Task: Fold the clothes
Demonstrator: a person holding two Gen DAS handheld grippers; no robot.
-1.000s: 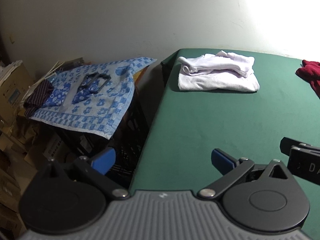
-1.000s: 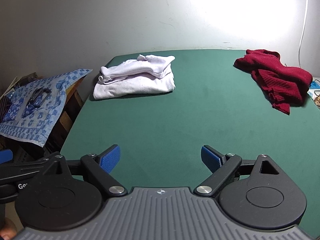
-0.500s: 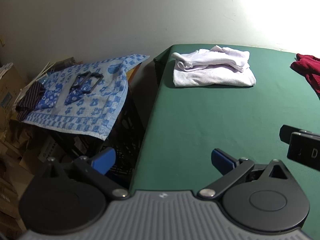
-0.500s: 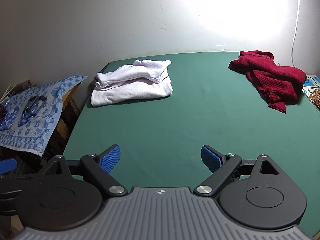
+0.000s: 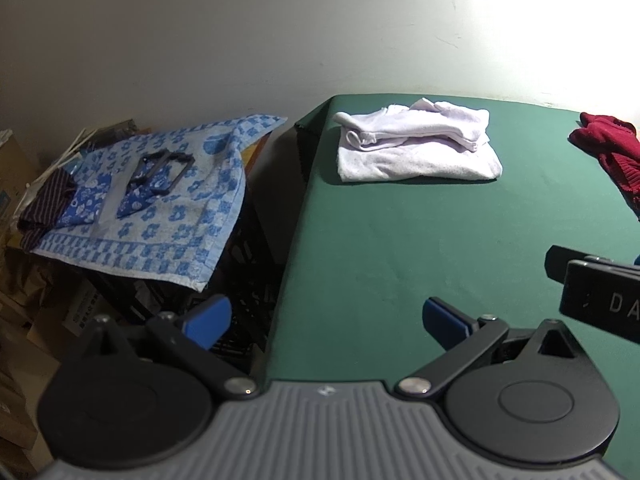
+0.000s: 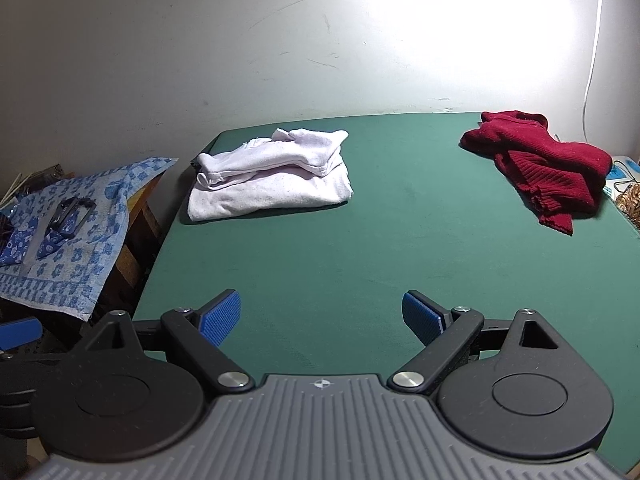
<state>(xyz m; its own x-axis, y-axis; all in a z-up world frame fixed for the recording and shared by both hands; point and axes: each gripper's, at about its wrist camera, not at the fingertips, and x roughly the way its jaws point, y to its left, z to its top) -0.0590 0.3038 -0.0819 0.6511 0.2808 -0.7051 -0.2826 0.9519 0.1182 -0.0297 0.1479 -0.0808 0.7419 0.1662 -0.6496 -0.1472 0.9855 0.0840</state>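
Green felt-covered table [image 6: 360, 264] against a pale wall. Folded white cotton garment [image 6: 272, 184] lies near the table's far left corner, sleeves tucked on top. Crumpled dark red knitted sweater [image 6: 544, 160] sits near the far right corner, unfolded, well apart from the white one.

Right gripper [image 6: 320, 316] hangs over the near edge, blue-padded jaws spread wide, nothing between them. Left gripper [image 5: 324, 320] straddles the table's near left edge, jaws likewise wide and empty; its left finger is past the edge, its right over the felt.

Off the left edge: blue-and-white flowered towel [image 5: 168, 200] draped over a dark crate, black rectangular buckle [image 5: 160, 166] lying on it.
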